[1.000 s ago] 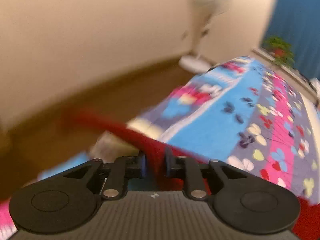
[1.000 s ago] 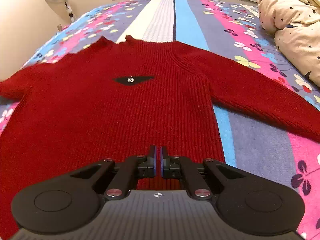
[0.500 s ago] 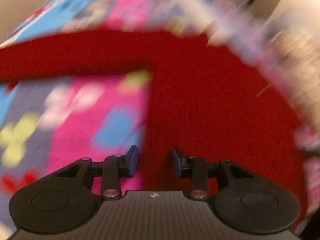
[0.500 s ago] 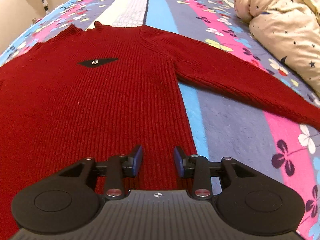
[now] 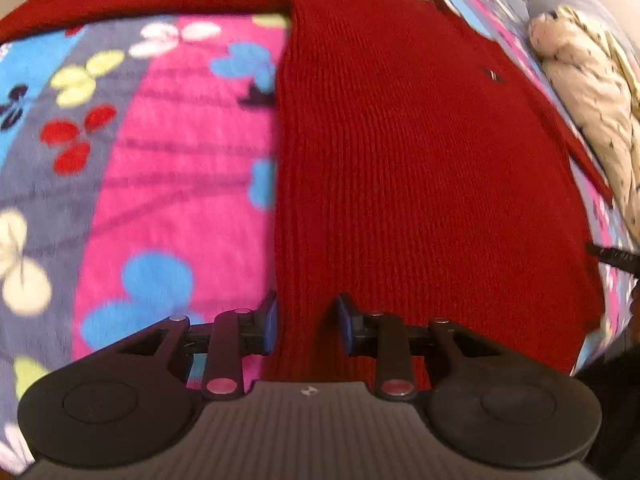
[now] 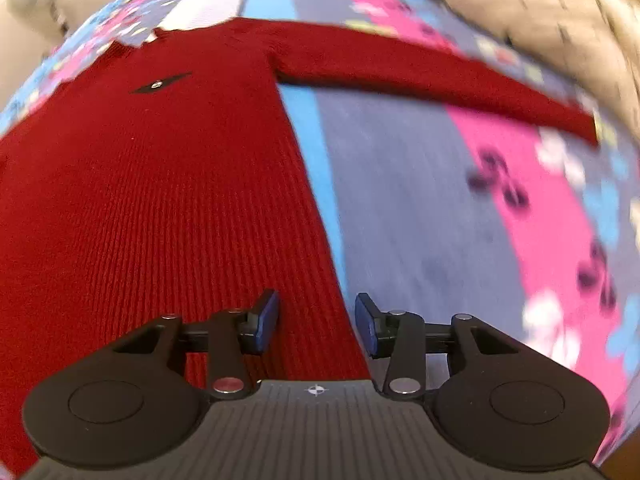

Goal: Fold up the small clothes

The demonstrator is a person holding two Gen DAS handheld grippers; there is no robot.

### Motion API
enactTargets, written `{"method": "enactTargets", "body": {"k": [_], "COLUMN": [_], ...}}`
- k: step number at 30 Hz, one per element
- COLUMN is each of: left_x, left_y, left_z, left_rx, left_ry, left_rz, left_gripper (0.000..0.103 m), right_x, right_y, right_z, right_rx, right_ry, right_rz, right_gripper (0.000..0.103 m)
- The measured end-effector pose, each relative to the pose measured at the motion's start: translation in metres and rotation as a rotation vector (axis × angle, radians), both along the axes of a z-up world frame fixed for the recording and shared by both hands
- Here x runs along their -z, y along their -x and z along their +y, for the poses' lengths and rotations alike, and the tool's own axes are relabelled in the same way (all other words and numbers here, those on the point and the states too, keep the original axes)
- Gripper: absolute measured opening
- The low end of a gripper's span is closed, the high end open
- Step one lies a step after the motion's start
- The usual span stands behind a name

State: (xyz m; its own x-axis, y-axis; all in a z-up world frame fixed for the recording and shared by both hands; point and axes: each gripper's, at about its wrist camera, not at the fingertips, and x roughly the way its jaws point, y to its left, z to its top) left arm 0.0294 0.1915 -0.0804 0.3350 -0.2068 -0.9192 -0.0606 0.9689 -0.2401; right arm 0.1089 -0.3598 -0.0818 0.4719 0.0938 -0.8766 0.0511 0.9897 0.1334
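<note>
The red sweater [image 6: 168, 184] lies flat and face up on the bed [image 6: 420, 208], collar at the far end, both sleeves spread out to the sides. Its long axis runs straight away from both tongs, hem nearest to them.

Left tongs [image 5: 306, 322] are apart and sit at the hem's left corner: the sweater [image 5: 420, 168] side edge runs up just by the inner face of the left finger, knit fills the gap betw. the fingers. Right tongs [image 6: 316, 322] are also apart, wider, at the hem's right corner; the right side edge passes through the gap, red knit on the left part and bedcover on the right. So each tongs is nearest to its own corner, approx. symmetric. Nothing is gripped yet, as far as I can judge. A cream duvet [image 6: 560, 12] lies bunched near the right sleeve end.

Vs. 1 s ago: the left one pointed off the bed toward the wall, clamped on red cloth, and it has now swung round over the hem w/ fingers apart. The right one was closed over mid-hem; it opened and moved toward the right edge.
</note>
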Motion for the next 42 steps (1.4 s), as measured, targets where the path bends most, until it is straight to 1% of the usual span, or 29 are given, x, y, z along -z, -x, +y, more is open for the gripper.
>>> {"method": "enactTargets", "body": {"k": [3,5,6,7,8,9,11,13,15,16,18,19,20,21,22,24,25,27,28,29,30,31,32,33,35,37,39,41,42], "left_x": [-0.002,-0.003,-0.005,-0.006,-0.010,-0.016,-0.030,-0.047,-0.050,-0.046,-0.033,-0.029,-0.025,-0.025,-0.027,-0.040,-0.045,-0.045,-0.040,-0.032,-0.018,-0.008,-0.006,-0.010,-0.024,-0.037,-0.049,-0.060,-0.066], "left_y": [0.017,0.019,0.021,0.022,0.024,0.027,0.034,0.050,0.059,0.059,0.053,0.051,0.050,0.049,0.051,0.055,0.058,0.058,0.055,0.052,0.048,0.046,0.046,0.045,0.044,0.043,0.042,0.040,0.039], "left_z": [0.000,-0.001,-0.002,-0.004,-0.006,-0.009,-0.010,0.000,0.008,0.008,0.001,-0.002,-0.005,-0.010,-0.012,-0.019,-0.024,-0.035,-0.040,-0.045,-0.050,-0.054,-0.057,-0.060,-0.055,-0.047,-0.041,-0.037,-0.034], "left_rx": [0.026,0.028,0.034,0.040,0.049,0.065,0.069,0.018,-0.036,-0.041,-0.026,-0.019,-0.013,-0.009,-0.002,0.043,0.076,0.152,0.187,0.214,0.237,0.250,0.262,0.269,0.241,0.194,0.125,0.053,0.018], "left_ry": [0.000,0.001,-0.001,-0.008,-0.022,-0.032,-0.014,0.058,0.086,0.049,-0.042,-0.083,-0.132,-0.186,-0.210,-0.203,-0.182,-0.142,-0.121,-0.119,-0.151,-0.191,-0.211,-0.206,-0.152,-0.095,-0.128,-0.196,-0.213], "left_rz": [-0.001,0.003,0.000,-0.009,-0.021,-0.039,-0.108,-0.177,-0.179,-0.157,-0.091,-0.064,-0.045,-0.054,-0.093,-0.194,-0.239,-0.255,-0.225,-0.172,-0.089,-0.039,-0.035,-0.058,-0.134,-0.203,-0.287,-0.370,-0.408], "left_gripper": [0.032,0.019,0.014,0.012,0.011,0.010,0.010,0.010,0.009,0.010,0.011,0.013,0.014,0.014,0.017,0.037,0.046,0.046,0.046,0.047,0.047,0.047,0.047,0.047,0.047,0.049,0.056,0.073,0.074], "right_x": [0.003,0.002,0.002,0.001,0.000,-0.004,-0.022,-0.046,-0.060,-0.059,-0.045,-0.032,-0.022,-0.015,-0.016,-0.031,-0.039,-0.048,-0.047,-0.043,-0.034,-0.017,-0.004,-0.001,-0.013,-0.029,-0.051,-0.075,-0.089], "right_y": [0.020,0.031,0.037,0.041,0.045,0.050,0.059,0.073,0.086,0.086,0.073,0.065,0.059,0.055,0.057,0.060,0.062,0.067,0.066,0.063,0.060,0.055,0.053,0.053,0.054,0.059,0.063,0.065,0.067], "right_z": [-0.016,-0.020,-0.023,-0.024,-0.025,-0.026,-0.032,-0.051,-0.067,-0.066,-0.052,-0.043,-0.035,-0.027,-0.020,-0.010,-0.007,0.001,0.008,0.014,0.021,0.028,0.032,0.036,0.039,0.033,0.027,0.020,0.015], "right_rx": [0.012,0.001,-0.006,-0.014,-0.031,-0.039,-0.022,0.060,0.122,0.133,0.111,0.081,0.068,0.063,0.064,0.069,0.056,-0.012,-0.061,-0.110,-0.156,-0.196,-0.210,-0.225,-0.233,-0.199,-0.173,-0.133,-0.113], "right_ry": [-0.080,-0.093,-0.101,-0.107,-0.116,-0.117,-0.135,-0.201,-0.272,-0.251,-0.151,-0.102,-0.063,-0.001,0.057,0.117,0.112,0.060,0.028,0.003,-0.008,0.014,0.054,0.080,0.089,0.094,0.087,0.086,0.087], "right_rz": [0.027,0.033,0.037,0.041,0.045,0.029,-0.049,-0.166,-0.237,-0.223,-0.134,-0.056,-0.007,0.013,-0.011,-0.124,-0.179,-0.250,-0.250,-0.219,-0.157,-0.051,0.012,0.010,-0.041,-0.140,-0.258,-0.374,-0.432], "right_gripper": [0.045,0.043,0.040,0.022,0.013,0.011,0.008,0.006,0.006,0.005,0.006,0.006,0.008,0.008,0.008,0.009,0.011,0.018,0.026,0.036,0.041,0.042,0.042,0.042,0.043,0.043,0.043,0.044,0.045]}}
